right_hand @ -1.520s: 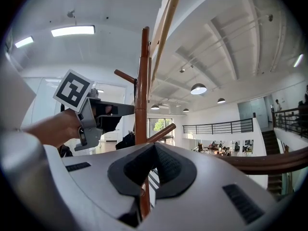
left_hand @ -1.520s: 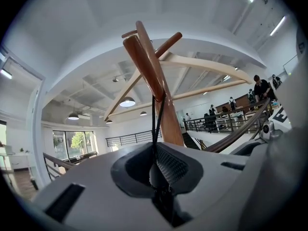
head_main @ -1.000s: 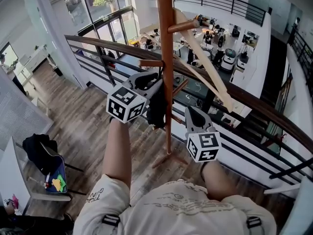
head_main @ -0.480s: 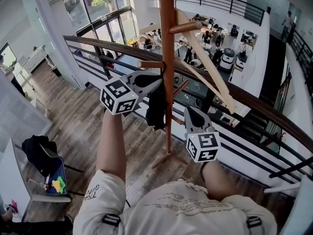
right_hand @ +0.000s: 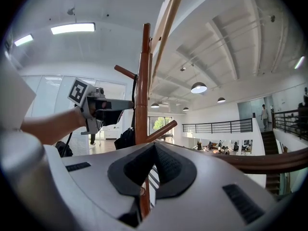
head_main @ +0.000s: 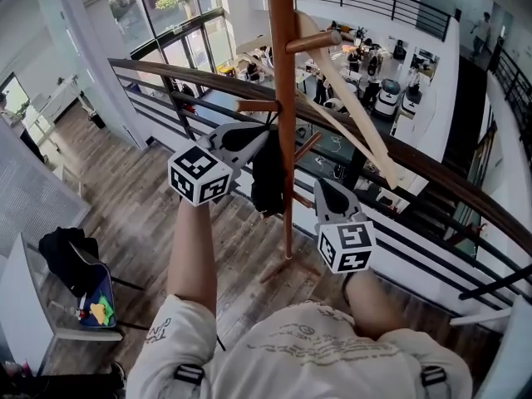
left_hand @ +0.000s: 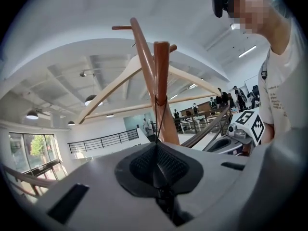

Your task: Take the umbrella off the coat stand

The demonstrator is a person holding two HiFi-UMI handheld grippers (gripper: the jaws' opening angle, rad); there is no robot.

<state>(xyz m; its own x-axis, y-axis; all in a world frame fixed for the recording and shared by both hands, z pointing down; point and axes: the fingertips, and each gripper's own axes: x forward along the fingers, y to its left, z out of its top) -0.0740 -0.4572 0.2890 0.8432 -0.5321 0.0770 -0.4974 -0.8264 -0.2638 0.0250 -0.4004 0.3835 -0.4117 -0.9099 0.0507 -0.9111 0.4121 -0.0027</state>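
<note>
A folded black umbrella (head_main: 266,181) hangs by a thin cord (left_hand: 159,124) from a peg (left_hand: 161,71) of the wooden coat stand (head_main: 285,98). My left gripper (head_main: 264,135) is raised beside the pole, just above the umbrella, with its jaws shut on that cord. From the left gripper (left_hand: 156,146) the cord runs taut up to the peg. My right gripper (head_main: 320,188) sits lower, right of the pole, shut with nothing in it. In the right gripper view the umbrella (right_hand: 126,138) shows left of the pole (right_hand: 142,90), beyond the right gripper (right_hand: 155,147).
A wooden clothes hanger (head_main: 349,115) hangs on the stand's right side. A dark balcony railing (head_main: 432,177) runs right behind the stand, with a lower floor beyond. A chair with a black bag (head_main: 75,264) stands at the left on the wood floor.
My left gripper has shifted a little to the left and up beside the pole. The umbrella still hangs in the same place, and the right gripper has barely moved.
</note>
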